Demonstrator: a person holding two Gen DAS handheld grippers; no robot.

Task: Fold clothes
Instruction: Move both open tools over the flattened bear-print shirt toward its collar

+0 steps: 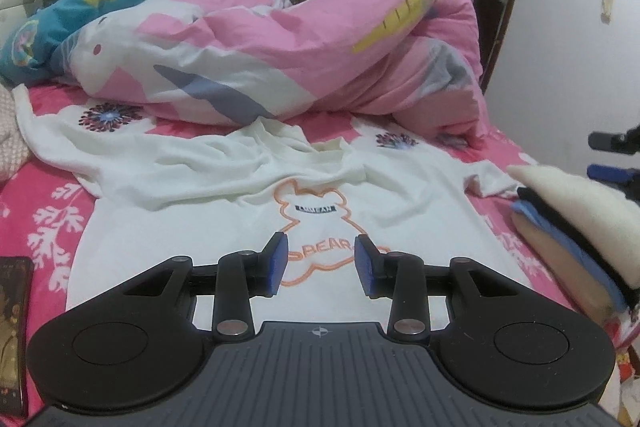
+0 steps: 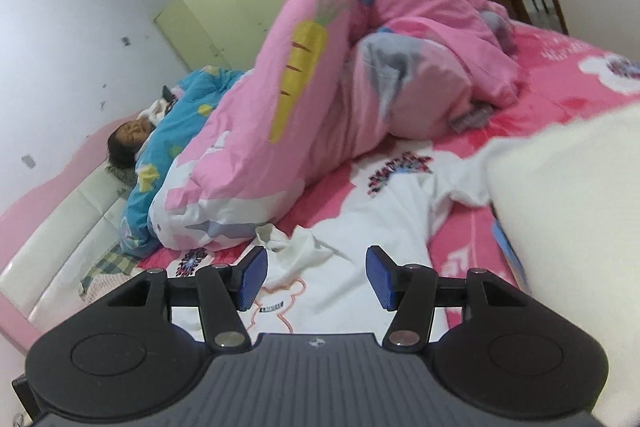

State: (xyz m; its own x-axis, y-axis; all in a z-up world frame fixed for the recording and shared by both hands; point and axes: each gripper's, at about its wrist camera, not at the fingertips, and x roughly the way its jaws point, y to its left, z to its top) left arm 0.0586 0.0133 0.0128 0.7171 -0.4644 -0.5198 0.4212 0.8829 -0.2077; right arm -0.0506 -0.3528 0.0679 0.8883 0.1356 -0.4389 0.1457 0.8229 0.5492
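White bear-print shirt [image 1: 360, 195] lies spread on the pink bedsheet [image 1: 36, 203], folded stack [image 1: 576, 239] just beside it. Left gripper [image 1: 322, 265] and right gripper [image 2: 314, 277] both hover spread wide, holding nothing.

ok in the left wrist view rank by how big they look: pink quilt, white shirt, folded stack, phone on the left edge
1. pink quilt
2. white shirt, close behind the quilt in spread
3. folded stack, though it is cut off by the frame edge
4. phone, also partly cut off, so its rank below the stack is unsure
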